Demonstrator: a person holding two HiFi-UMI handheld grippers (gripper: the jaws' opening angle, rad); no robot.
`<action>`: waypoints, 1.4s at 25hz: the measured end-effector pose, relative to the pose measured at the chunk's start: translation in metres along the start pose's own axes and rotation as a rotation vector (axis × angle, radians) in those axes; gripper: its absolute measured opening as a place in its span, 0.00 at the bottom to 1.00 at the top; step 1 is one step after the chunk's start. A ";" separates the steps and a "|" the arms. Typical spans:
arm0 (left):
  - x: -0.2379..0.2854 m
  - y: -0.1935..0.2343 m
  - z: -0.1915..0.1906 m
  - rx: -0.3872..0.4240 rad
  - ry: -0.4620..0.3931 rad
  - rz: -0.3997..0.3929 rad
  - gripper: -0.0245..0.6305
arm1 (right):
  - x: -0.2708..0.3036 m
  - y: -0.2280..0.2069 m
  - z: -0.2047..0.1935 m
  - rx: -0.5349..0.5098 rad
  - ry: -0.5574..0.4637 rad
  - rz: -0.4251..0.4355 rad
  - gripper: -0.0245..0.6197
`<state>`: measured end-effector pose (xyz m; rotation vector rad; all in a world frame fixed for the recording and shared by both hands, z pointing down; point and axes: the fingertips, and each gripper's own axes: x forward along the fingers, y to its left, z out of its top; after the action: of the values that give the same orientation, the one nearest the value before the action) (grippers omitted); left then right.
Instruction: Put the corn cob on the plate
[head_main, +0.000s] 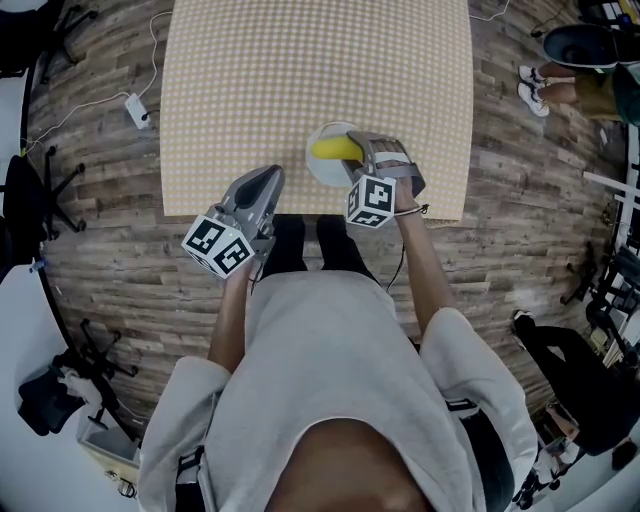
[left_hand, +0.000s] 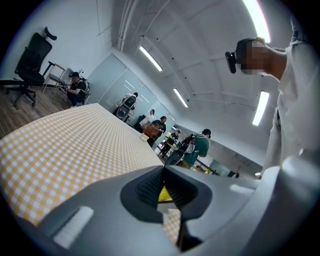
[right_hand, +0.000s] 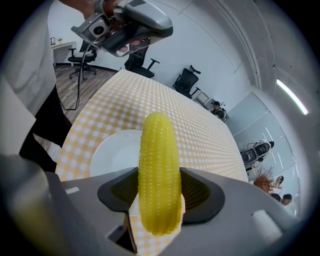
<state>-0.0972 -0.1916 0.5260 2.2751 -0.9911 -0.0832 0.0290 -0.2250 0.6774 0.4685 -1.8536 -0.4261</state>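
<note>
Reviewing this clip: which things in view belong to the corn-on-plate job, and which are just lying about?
Part of the job:
- corn cob, gripped by the right gripper
- white plate below it
- checked table

Just lying about:
- left gripper, shut and empty
- power strip on the floor
- office chair

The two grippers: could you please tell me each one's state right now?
Left gripper: closed, empty.
Right gripper: closed on the corn cob, over the plate.
</note>
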 end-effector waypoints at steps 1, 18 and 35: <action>0.000 0.000 0.000 0.001 0.000 0.000 0.05 | 0.000 0.002 0.000 -0.015 0.006 0.008 0.43; -0.004 0.009 0.008 -0.003 -0.018 0.002 0.05 | 0.013 0.021 0.002 -0.117 0.062 0.118 0.43; -0.005 0.011 0.010 -0.005 -0.027 0.009 0.05 | 0.016 0.017 0.000 -0.021 0.008 0.259 0.49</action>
<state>-0.1105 -0.1991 0.5231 2.2706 -1.0133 -0.1127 0.0224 -0.2183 0.6991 0.2111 -1.8704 -0.2673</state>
